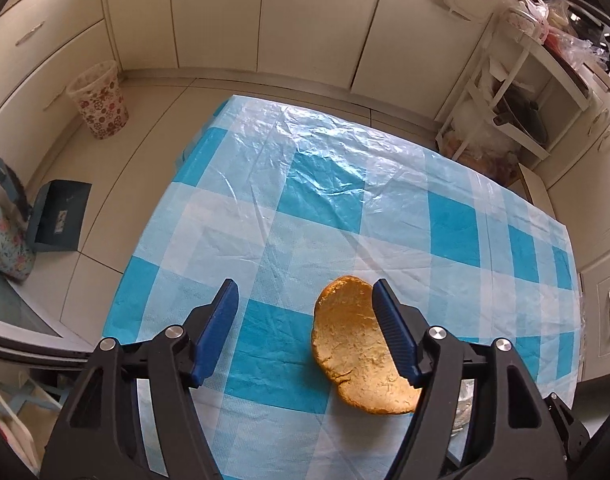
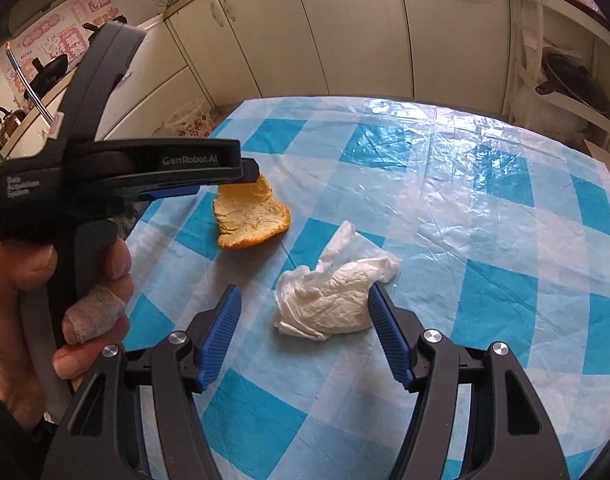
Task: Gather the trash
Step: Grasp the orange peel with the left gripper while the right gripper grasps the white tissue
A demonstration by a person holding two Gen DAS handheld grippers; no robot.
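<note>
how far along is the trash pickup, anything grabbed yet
Nothing looks collected yet. The orange peel and the crumpled tissue both lie on the checked tablecloth. In hand: the left gripper is open over the peel and the right gripper is open around the tissue, neither closed. Left: grip both and carry them off, perhaps to the floral bin on the floor.

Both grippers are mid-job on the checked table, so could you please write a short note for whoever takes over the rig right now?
Left gripper: open, empty, over the orange peel, which lies flat on the checked tablecloth.
Right gripper: open, empty, over the crumpled tissue, right of the peel.
Done: nothing gripped yet; both pieces lie loose on the cloth.
Left: close on each piece and bin it, probably in the floral wastebasket on the floor beyond the table's far left corner.
</note>
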